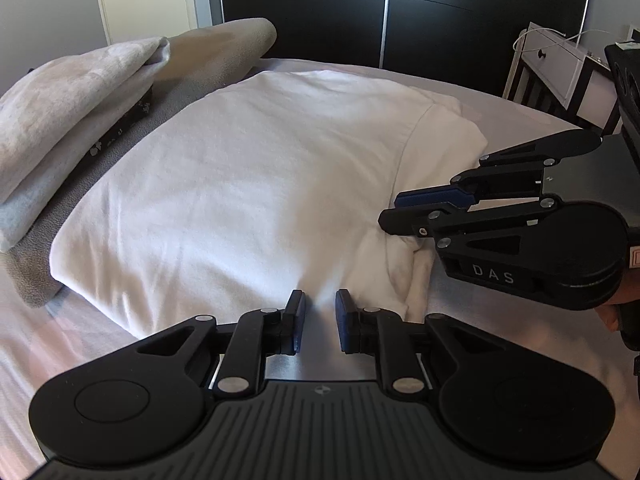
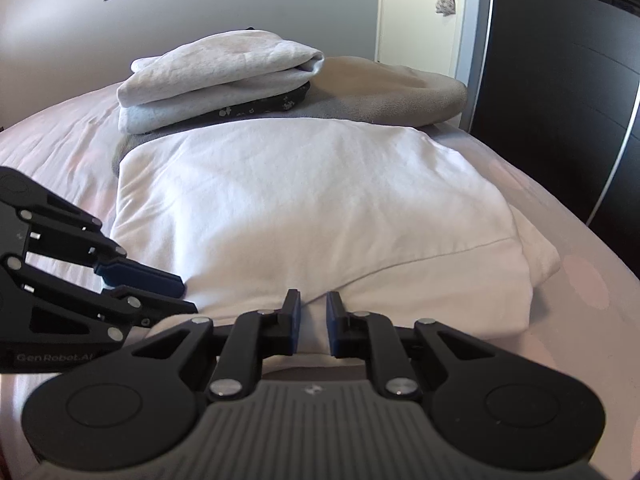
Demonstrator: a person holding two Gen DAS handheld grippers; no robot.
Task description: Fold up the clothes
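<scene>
A white garment [image 1: 256,184] lies folded into a thick rectangle on the bed, with a sleeve seam running along its right side; it also fills the middle of the right wrist view [image 2: 304,208]. My left gripper [image 1: 320,312] sits at the garment's near edge, its blue pads pinching a ridge of the white cloth, and creases run into the gap. My right gripper [image 2: 313,312] pinches the same near edge further right. Each gripper shows sideways in the other's view, the right gripper [image 1: 394,212] and the left gripper [image 2: 186,294], with their fingers close together on the cloth.
A stack of folded pale clothes [image 2: 224,76] rests on a grey blanket [image 2: 384,92] at the far side of the bed. The pale pink sheet [image 1: 60,340] surrounds the garment. A black wardrobe [image 1: 360,8] stands beyond the bed, and a white side table [image 1: 556,68] at the right.
</scene>
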